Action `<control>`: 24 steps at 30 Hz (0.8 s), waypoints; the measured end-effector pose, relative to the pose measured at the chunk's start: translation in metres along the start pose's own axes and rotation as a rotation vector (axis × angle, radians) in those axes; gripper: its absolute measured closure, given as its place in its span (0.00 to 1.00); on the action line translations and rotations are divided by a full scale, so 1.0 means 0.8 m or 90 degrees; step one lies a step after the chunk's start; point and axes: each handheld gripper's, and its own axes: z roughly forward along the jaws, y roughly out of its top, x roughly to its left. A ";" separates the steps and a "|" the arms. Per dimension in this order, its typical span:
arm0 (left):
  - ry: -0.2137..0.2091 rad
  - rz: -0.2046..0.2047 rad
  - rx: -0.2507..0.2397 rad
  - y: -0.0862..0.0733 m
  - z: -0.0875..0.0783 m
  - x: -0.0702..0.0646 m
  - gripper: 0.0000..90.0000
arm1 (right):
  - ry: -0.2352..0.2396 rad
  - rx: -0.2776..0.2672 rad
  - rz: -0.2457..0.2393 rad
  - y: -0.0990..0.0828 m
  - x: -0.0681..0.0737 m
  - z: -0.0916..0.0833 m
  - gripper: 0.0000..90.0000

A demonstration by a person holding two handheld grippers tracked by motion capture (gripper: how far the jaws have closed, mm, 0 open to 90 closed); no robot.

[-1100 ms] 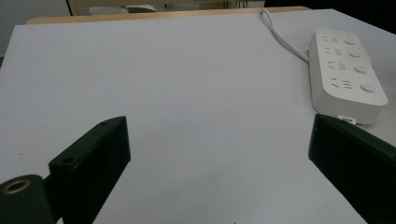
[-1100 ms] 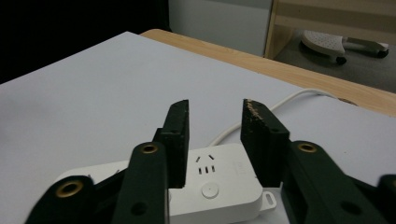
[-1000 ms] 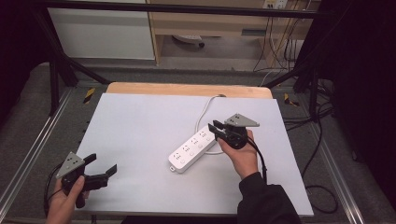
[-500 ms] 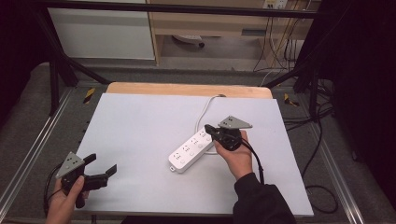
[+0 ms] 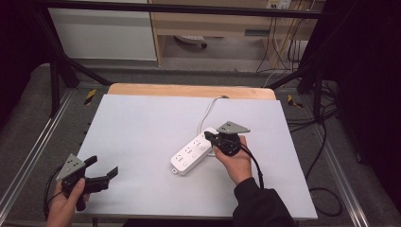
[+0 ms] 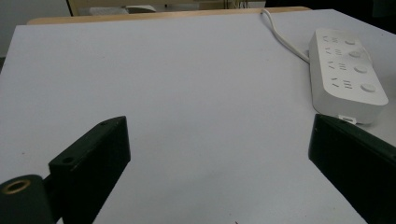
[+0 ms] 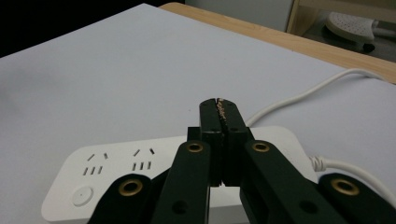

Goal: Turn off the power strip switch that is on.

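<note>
Right gripper (image 5: 211, 137), jaws just closed together on nothing, held over the cord end of white power strip (image 5: 193, 152) mid-table; left gripper (image 5: 101, 171), jaws wide, level at near-left corner.

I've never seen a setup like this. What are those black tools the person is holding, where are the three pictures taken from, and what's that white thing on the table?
A person holds a hand tool with two black fingers in each hand. One camera looks down from above; one more rides on each tool, looking along its fingers. On the white table lies a white power strip with its cord trailing off the far edge. The right gripper has just closed its fingers together, empty, above the strip's cord end. The left gripper waits open near the table's front corner, holding nothing.
</note>
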 end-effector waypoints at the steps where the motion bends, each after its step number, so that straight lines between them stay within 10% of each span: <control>1: 0.000 0.000 0.000 0.000 0.000 0.000 0.06 | 0.000 0.000 0.000 0.000 0.000 0.000 1.00; 24: 0.000 0.000 0.000 0.000 0.000 0.000 0.06 | -0.014 0.032 -0.007 -0.018 0.005 0.011 1.00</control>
